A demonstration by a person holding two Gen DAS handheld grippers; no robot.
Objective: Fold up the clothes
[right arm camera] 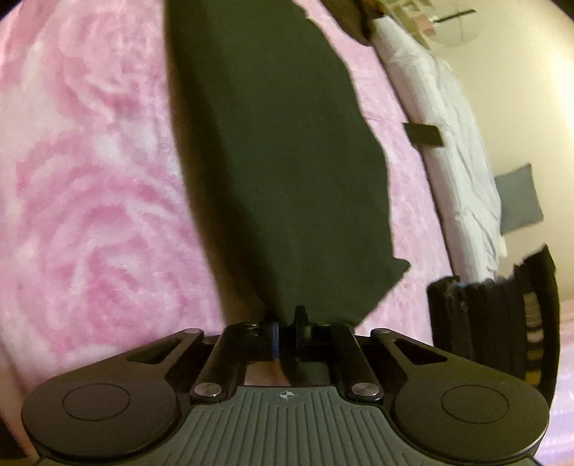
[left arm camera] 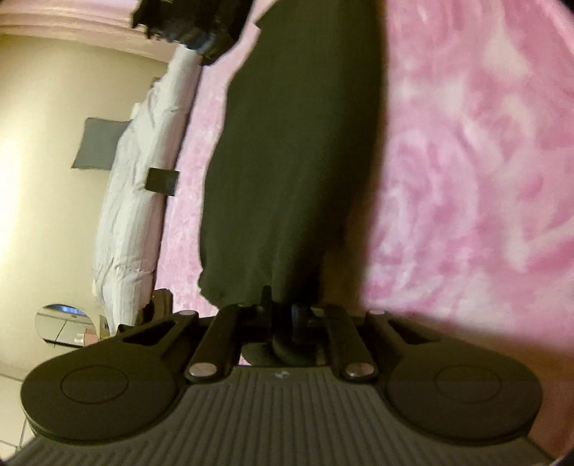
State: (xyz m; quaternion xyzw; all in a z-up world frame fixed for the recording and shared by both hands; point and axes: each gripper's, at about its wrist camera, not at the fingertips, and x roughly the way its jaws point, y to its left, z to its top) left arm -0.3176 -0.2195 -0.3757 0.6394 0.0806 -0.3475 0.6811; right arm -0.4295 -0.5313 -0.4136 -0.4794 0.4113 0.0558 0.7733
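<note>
A long dark garment [left arm camera: 294, 161] lies stretched out on a pink fluffy blanket [left arm camera: 466, 161]. In the left wrist view its near end runs down into my left gripper [left arm camera: 283, 310], whose jaws are shut on the cloth, with a fold of it bunched just behind the fingertips. The right wrist view shows the same dark garment [right arm camera: 287, 161] from its other end. Its edge is pinched in my right gripper [right arm camera: 292, 319], which is shut on it. The cloth spans between the two grippers, low over the pink fluffy blanket [right arm camera: 89, 179].
A dark pile [right arm camera: 495, 315] that looks like folded clothes stands on the blanket right of my right gripper; the same dark pile [left arm camera: 186, 25] shows at the top of the left view. White bedding [left arm camera: 143, 172] [right arm camera: 459, 143] lines the far edge, with a cream wall behind.
</note>
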